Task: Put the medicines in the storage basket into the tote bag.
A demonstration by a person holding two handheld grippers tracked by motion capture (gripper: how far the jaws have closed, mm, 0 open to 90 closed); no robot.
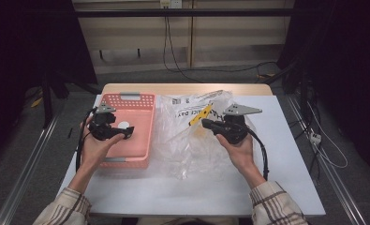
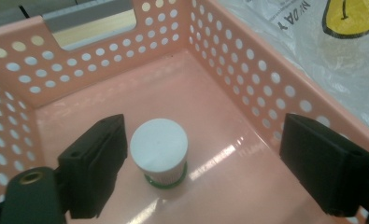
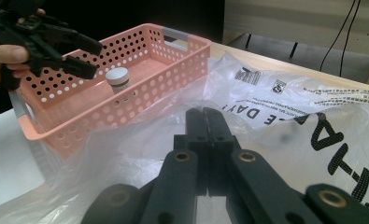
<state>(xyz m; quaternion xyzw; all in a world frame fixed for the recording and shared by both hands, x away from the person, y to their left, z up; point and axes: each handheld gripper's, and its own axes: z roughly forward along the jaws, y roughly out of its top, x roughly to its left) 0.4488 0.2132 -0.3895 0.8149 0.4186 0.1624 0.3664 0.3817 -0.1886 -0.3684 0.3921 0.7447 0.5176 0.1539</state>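
We see a glossy pink plastic basket with perforated walls, a matt white smooth cap on the small jar, thin crinkled clear plastic bag, matt white surface

The light shines down from above onto the white table, which looks bright, while the room around the table is very dark. Shiny white streaks of glare sit on the floor of the pink basket and on the crinkly plastic bag beside the basket. The black jaws right up close to the camera look soft and blurry, and the high view is a bit grainy.
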